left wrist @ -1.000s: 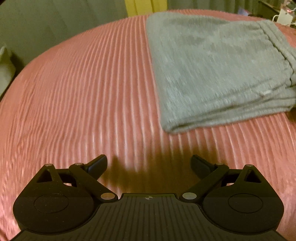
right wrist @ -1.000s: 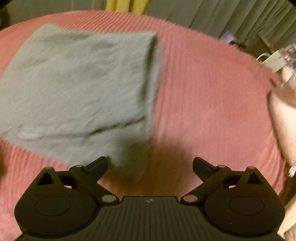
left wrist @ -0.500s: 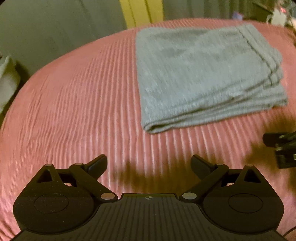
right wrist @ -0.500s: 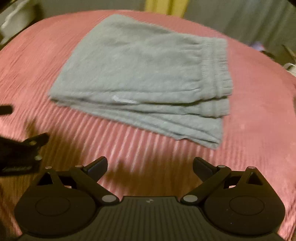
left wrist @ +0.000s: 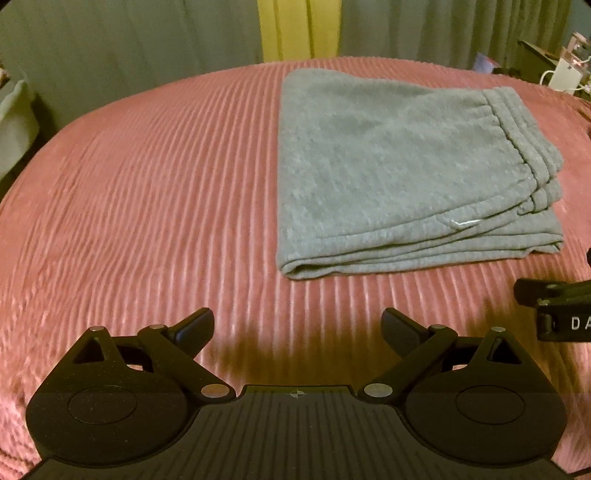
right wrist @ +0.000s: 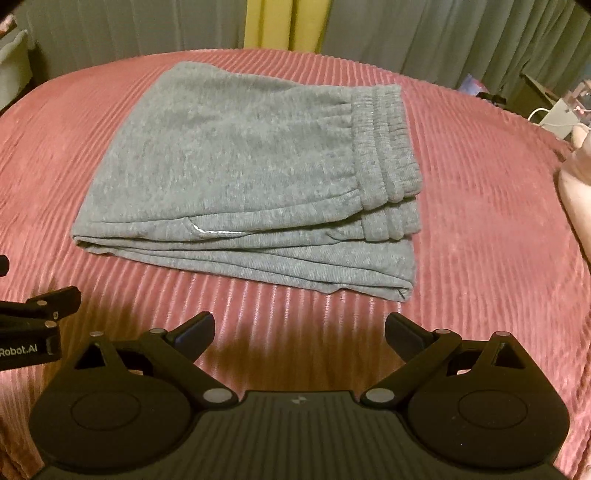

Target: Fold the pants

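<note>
The grey pants (left wrist: 399, 173) lie folded in a flat stack on the pink ribbed bedspread (left wrist: 147, 206), waistband at the right. They also show in the right wrist view (right wrist: 251, 173). My left gripper (left wrist: 297, 328) is open and empty, hovering above the bedspread in front of the stack's left corner. My right gripper (right wrist: 300, 330) is open and empty, in front of the stack's near edge. Neither touches the pants. The right gripper's tip (left wrist: 554, 306) shows at the right edge of the left wrist view; the left gripper (right wrist: 33, 317) shows at the left edge of the right wrist view.
Grey-green curtains with a yellow strip (left wrist: 299, 29) hang behind the bed. A pale cushion (left wrist: 14, 122) sits at the far left. A dark side table with a white device and cable (right wrist: 554, 110) stands at the back right. A pale pillow (right wrist: 576, 192) lies at the right.
Both grippers have drawn back from the pants and now sit side by side facing the stack. The pants lie still and appear farther from both cameras.
</note>
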### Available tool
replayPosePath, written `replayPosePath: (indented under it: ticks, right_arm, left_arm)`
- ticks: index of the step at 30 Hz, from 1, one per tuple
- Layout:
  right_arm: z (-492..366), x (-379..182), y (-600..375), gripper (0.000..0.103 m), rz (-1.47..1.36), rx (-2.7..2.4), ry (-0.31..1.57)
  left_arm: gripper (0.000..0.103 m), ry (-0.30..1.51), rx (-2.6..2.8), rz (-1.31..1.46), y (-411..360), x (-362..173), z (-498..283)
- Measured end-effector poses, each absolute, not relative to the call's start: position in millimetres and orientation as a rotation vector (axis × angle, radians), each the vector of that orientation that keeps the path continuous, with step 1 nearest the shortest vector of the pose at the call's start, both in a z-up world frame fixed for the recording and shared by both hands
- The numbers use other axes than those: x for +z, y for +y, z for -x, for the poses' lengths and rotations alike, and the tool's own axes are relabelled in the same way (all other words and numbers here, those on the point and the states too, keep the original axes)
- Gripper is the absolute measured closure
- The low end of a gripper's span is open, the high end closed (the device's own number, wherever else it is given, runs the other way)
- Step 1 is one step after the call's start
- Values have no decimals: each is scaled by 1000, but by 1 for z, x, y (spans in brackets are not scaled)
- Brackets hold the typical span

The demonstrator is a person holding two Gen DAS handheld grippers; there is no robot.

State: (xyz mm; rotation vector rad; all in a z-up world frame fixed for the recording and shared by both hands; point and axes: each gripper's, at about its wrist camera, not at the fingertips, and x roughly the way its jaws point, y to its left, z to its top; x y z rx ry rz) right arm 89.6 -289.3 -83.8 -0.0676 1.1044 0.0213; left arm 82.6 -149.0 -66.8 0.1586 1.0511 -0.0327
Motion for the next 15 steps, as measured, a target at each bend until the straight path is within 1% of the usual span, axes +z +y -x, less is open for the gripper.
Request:
replayPosePath:
  ticks: [15]
  right_arm:
    - [-90,-77,-295,4,53,5,1077]
  left_arm:
    - [3,1027,-52,-171,-153,-62,-80]
